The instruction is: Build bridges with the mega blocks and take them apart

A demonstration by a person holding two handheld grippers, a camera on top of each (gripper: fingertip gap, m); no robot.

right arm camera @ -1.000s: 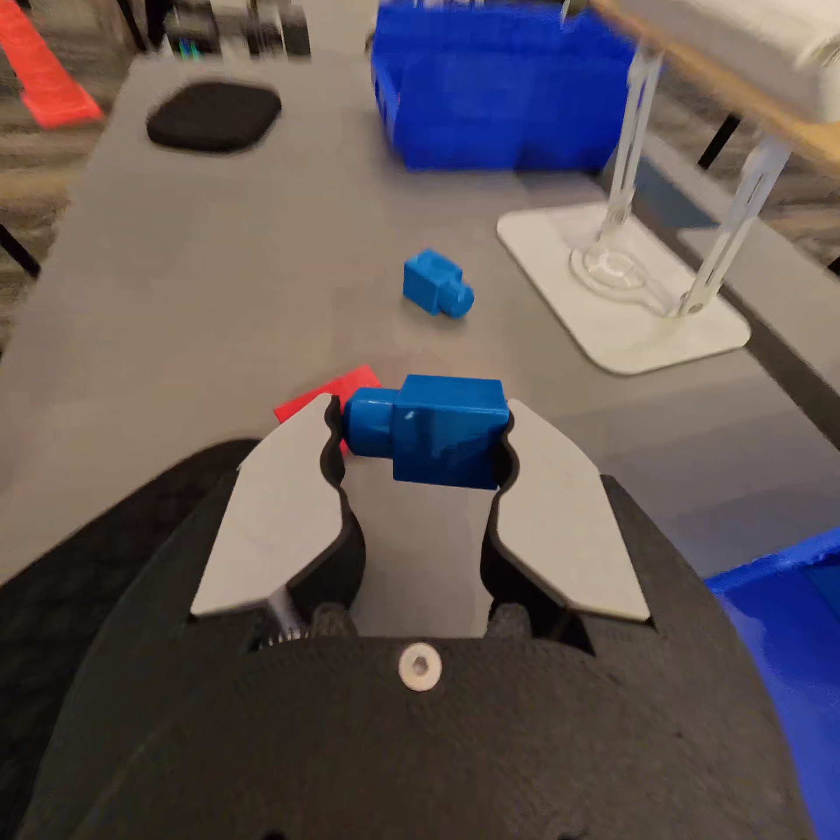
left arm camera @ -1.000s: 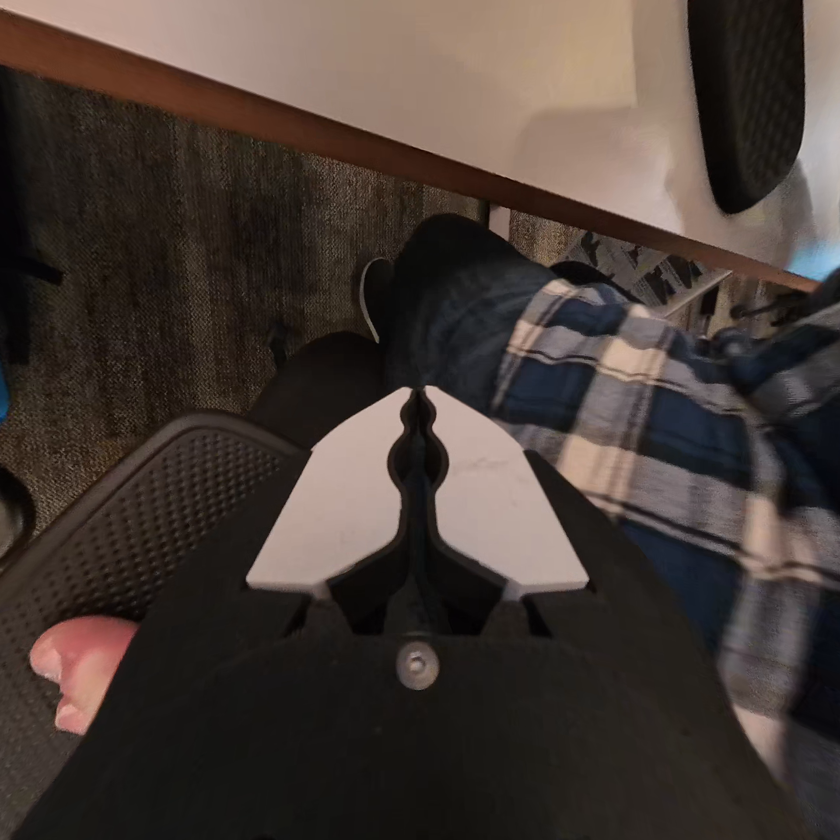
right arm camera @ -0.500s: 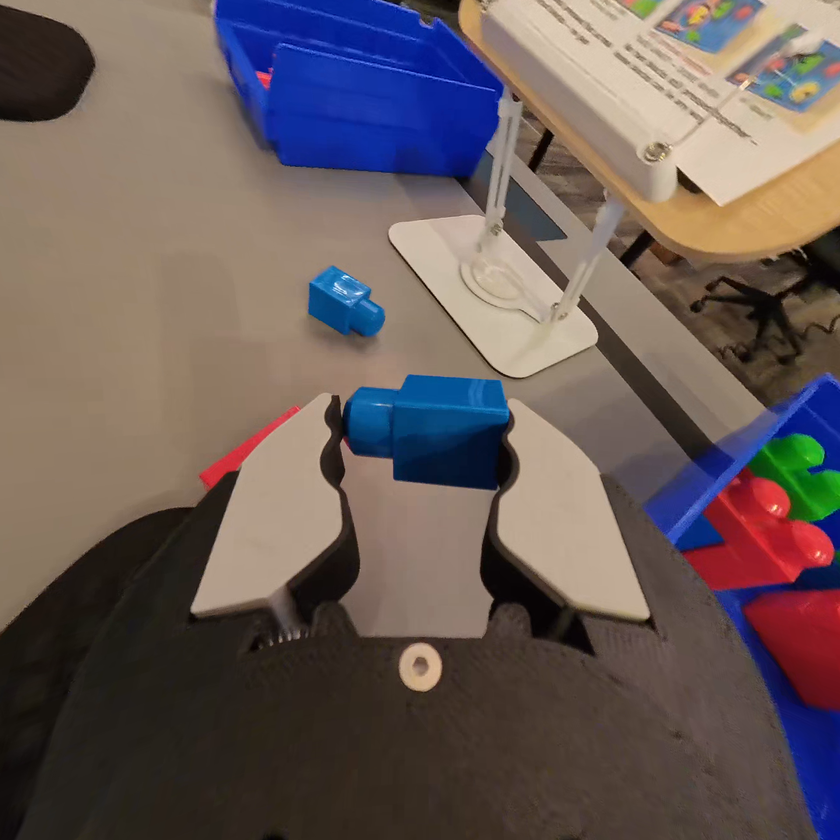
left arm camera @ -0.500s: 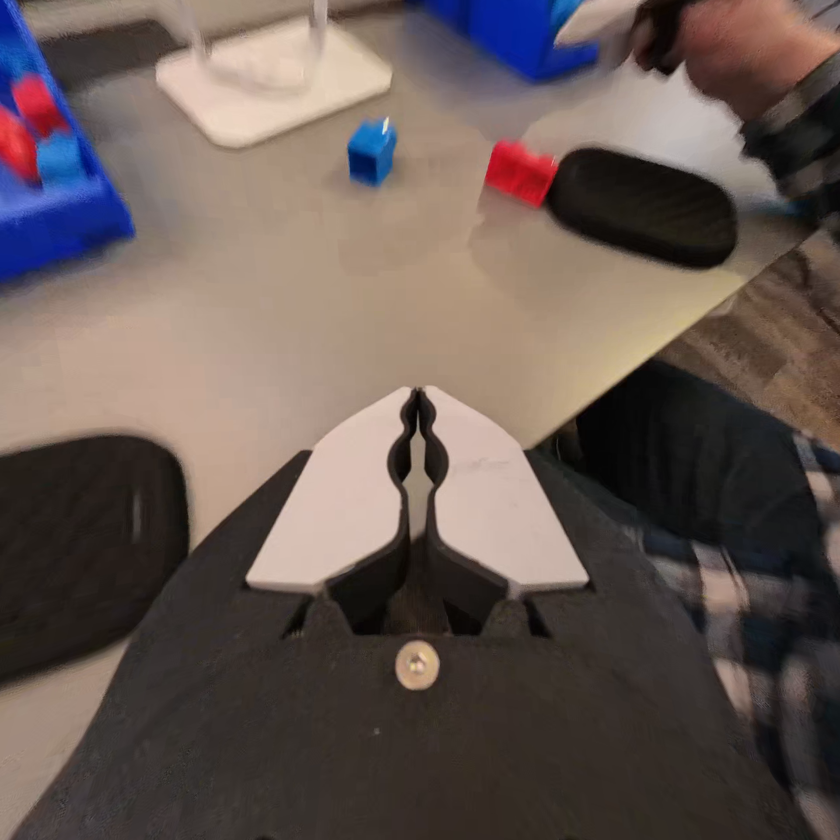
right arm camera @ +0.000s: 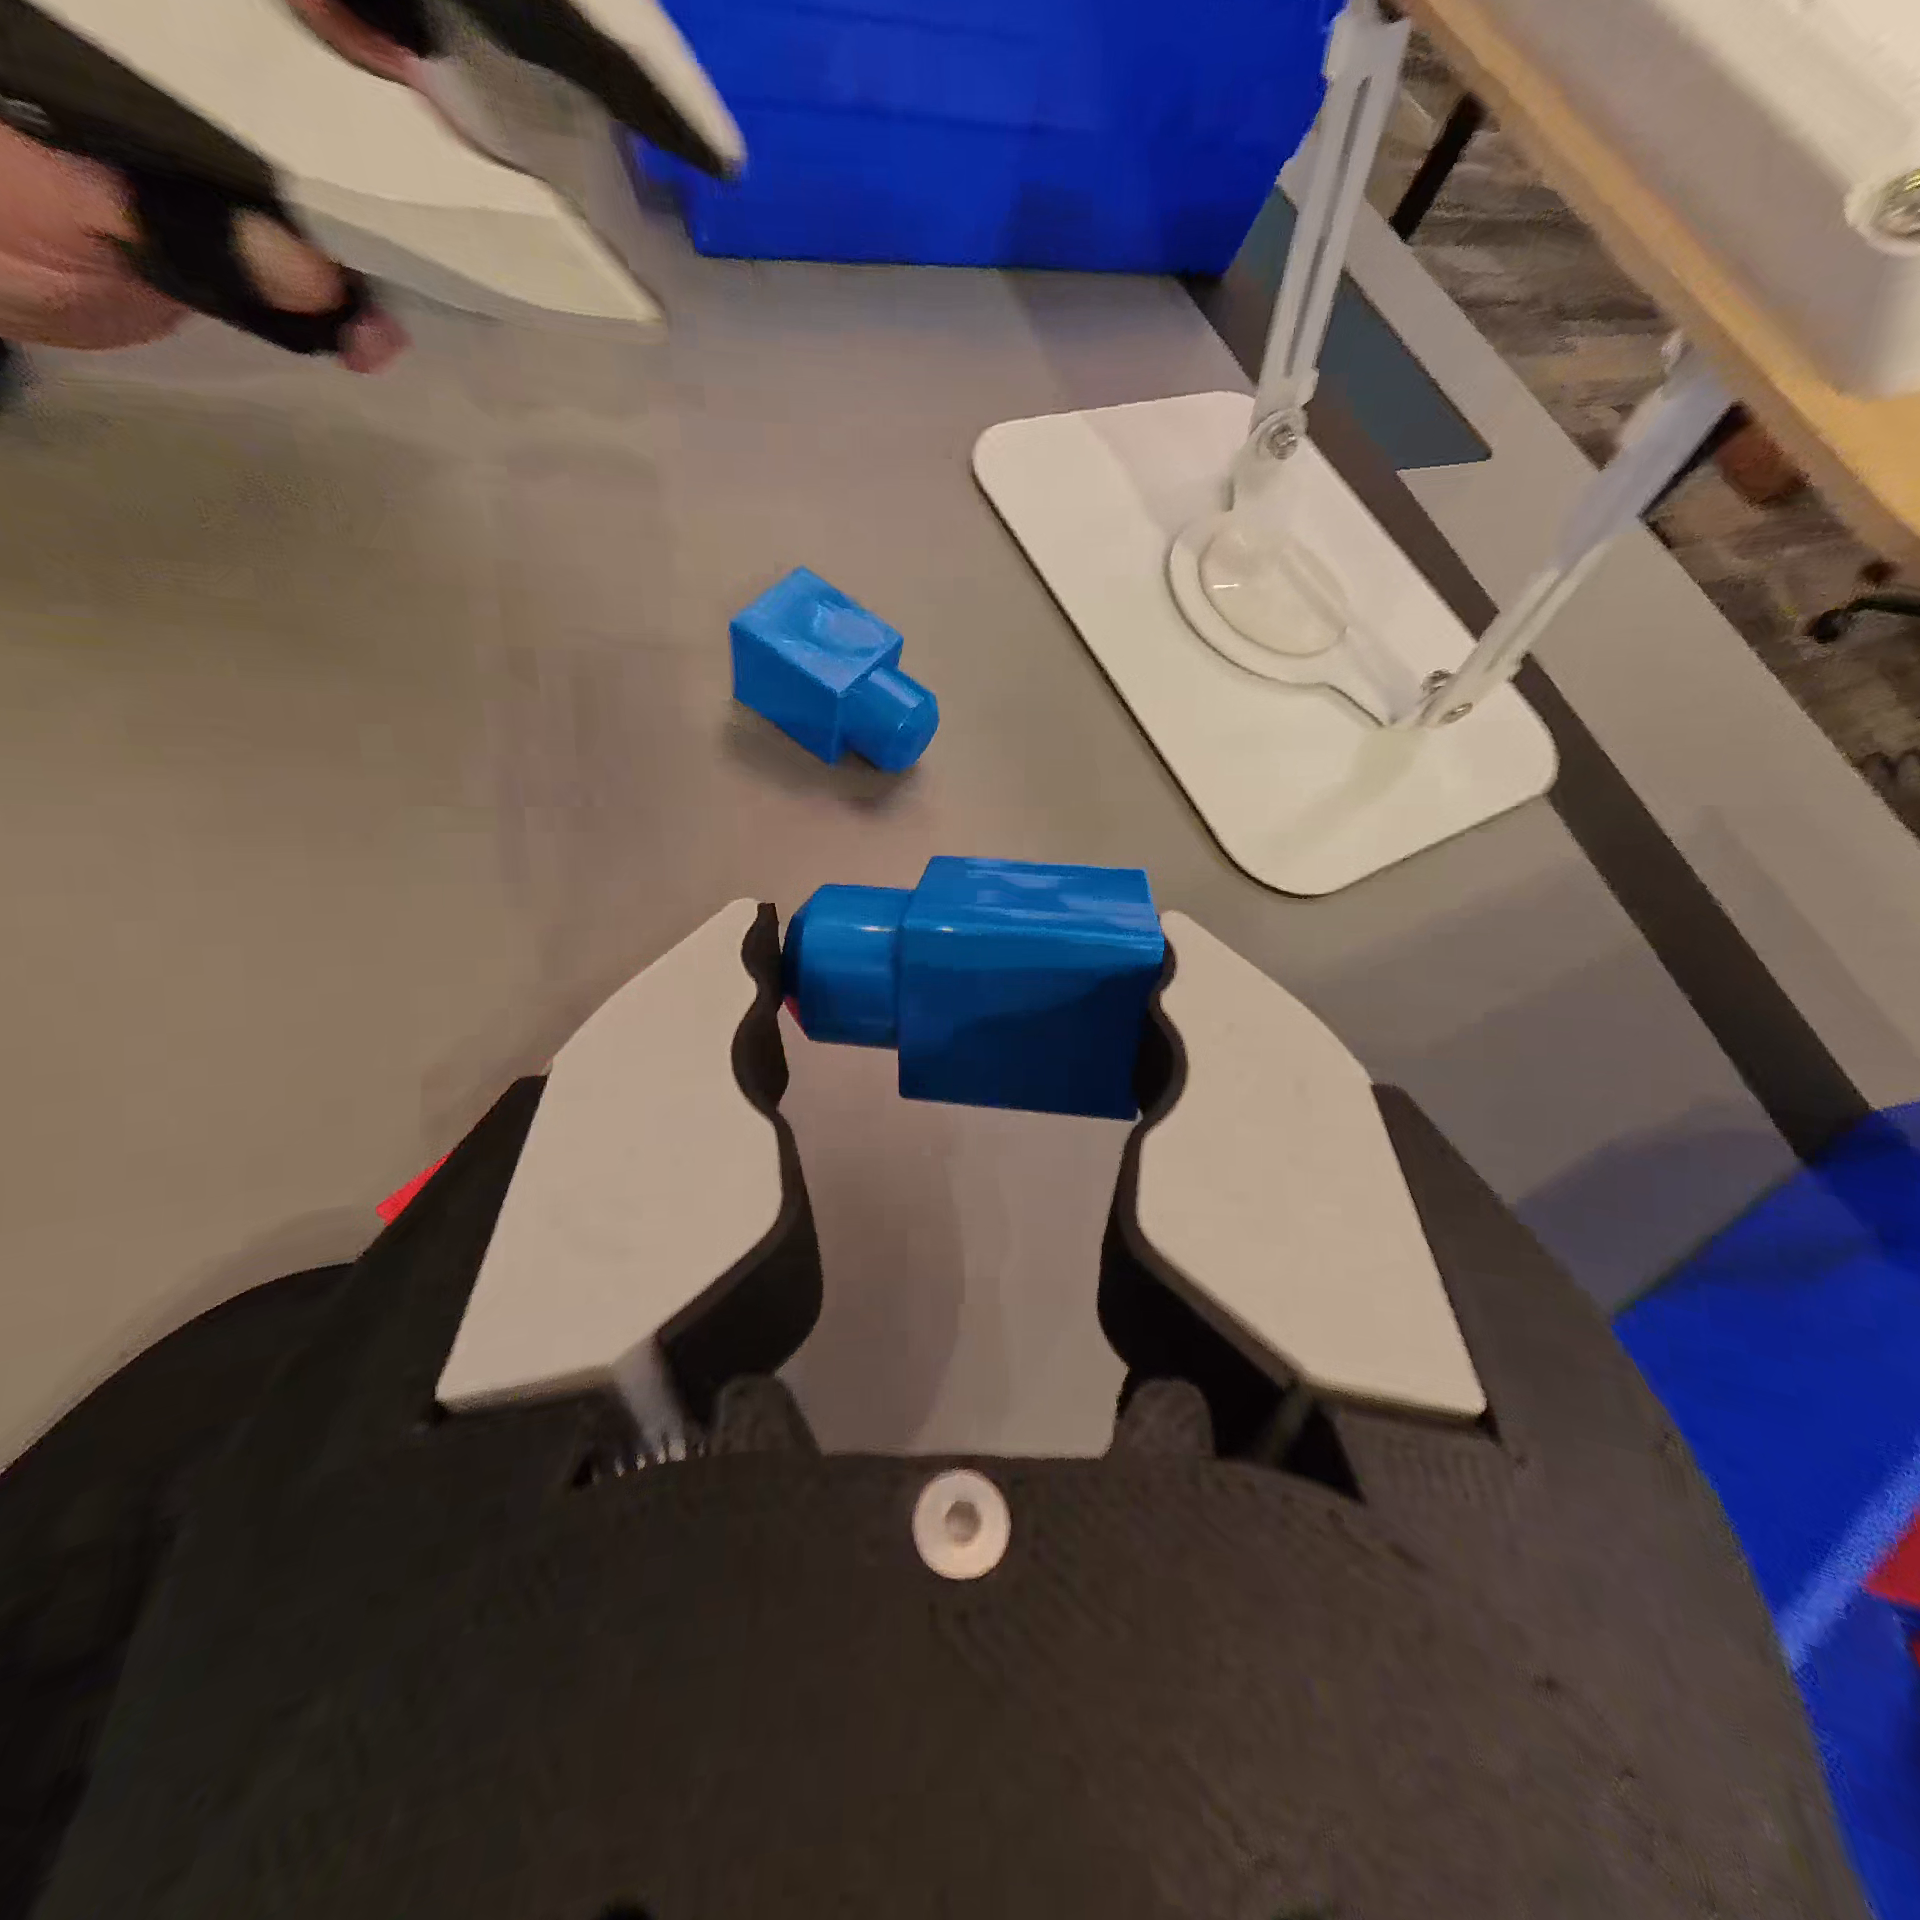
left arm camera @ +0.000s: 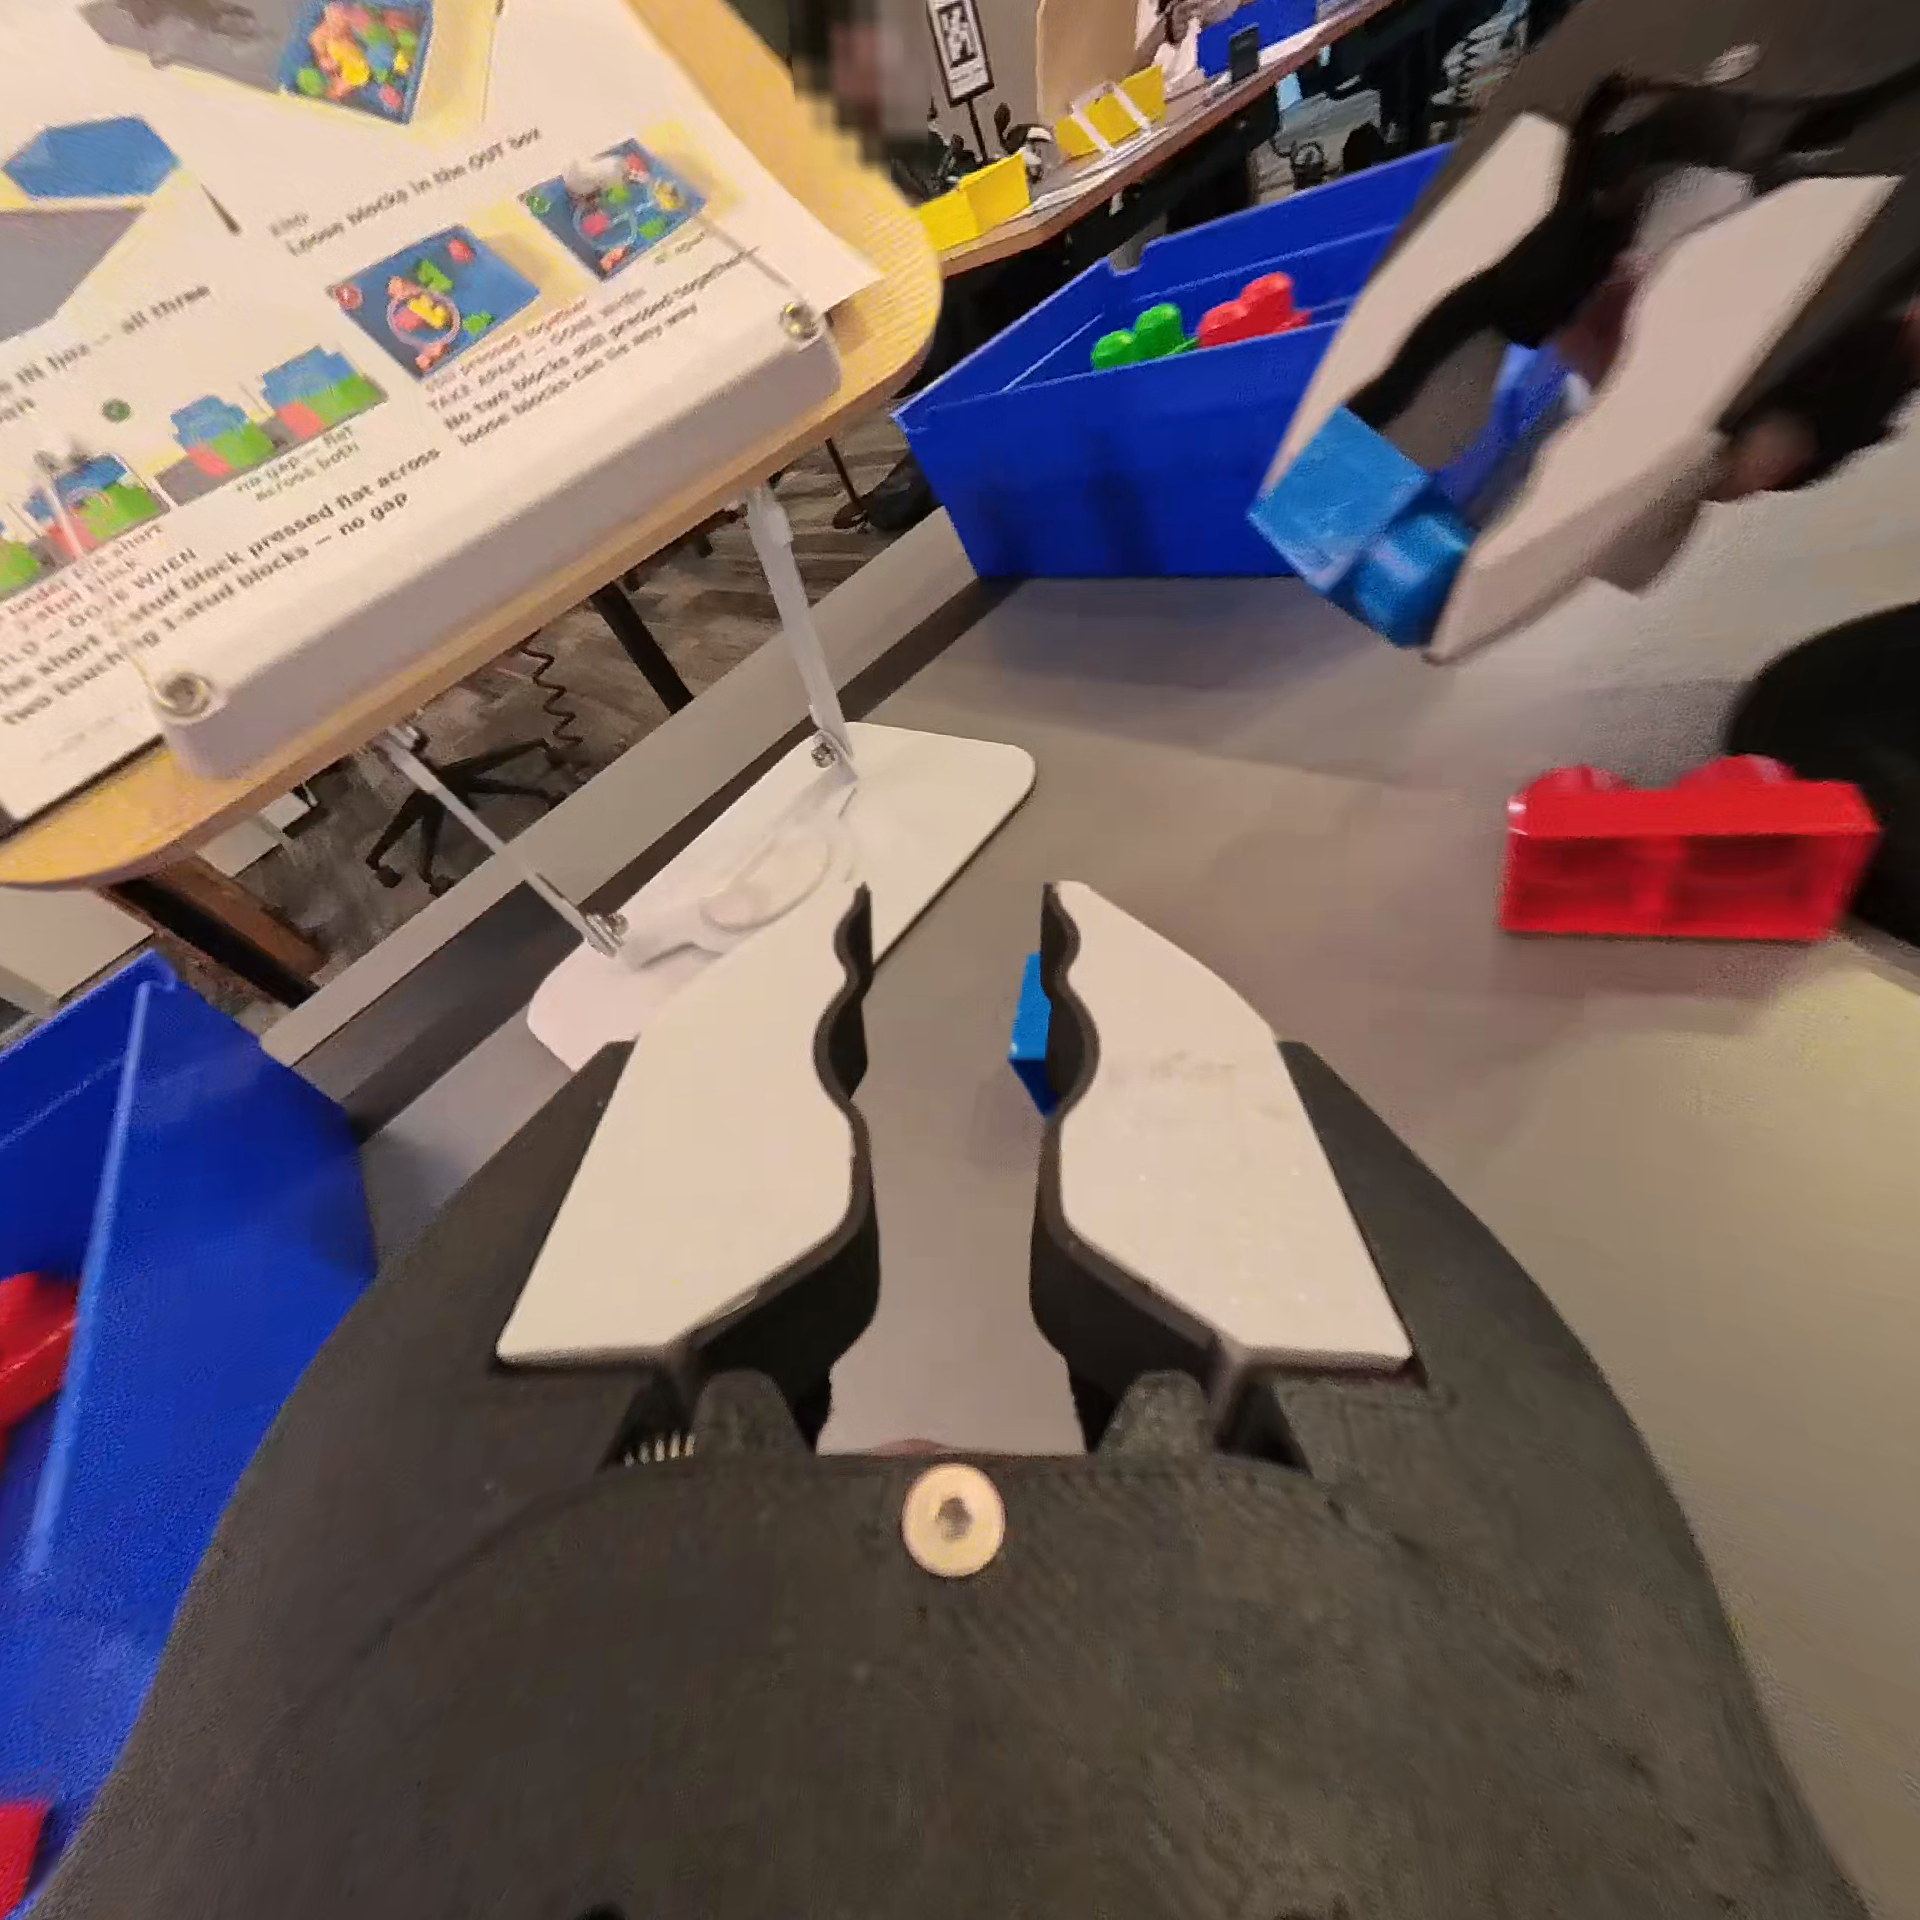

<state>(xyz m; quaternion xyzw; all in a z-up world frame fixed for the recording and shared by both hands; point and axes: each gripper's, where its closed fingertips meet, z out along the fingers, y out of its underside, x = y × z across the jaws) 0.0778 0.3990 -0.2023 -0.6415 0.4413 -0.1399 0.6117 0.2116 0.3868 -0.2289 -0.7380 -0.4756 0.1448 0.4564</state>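
Blue and small, one block (right arm camera: 997, 987) is pinched sideways in the right hand-held gripper (right arm camera: 961, 997), up above the grey worktop (right arm camera: 364, 675). Its stud touches the left finger and its flat end touches the right finger. Another blue block (right arm camera: 821, 665) lies on its side on the worktop just ahead, stud pointing right. The left hand-held gripper (left arm camera: 951, 997) is spread apart with nothing in it; that block peeks out by its right finger. A long red block (left arm camera: 1683, 862) lies off to its right.
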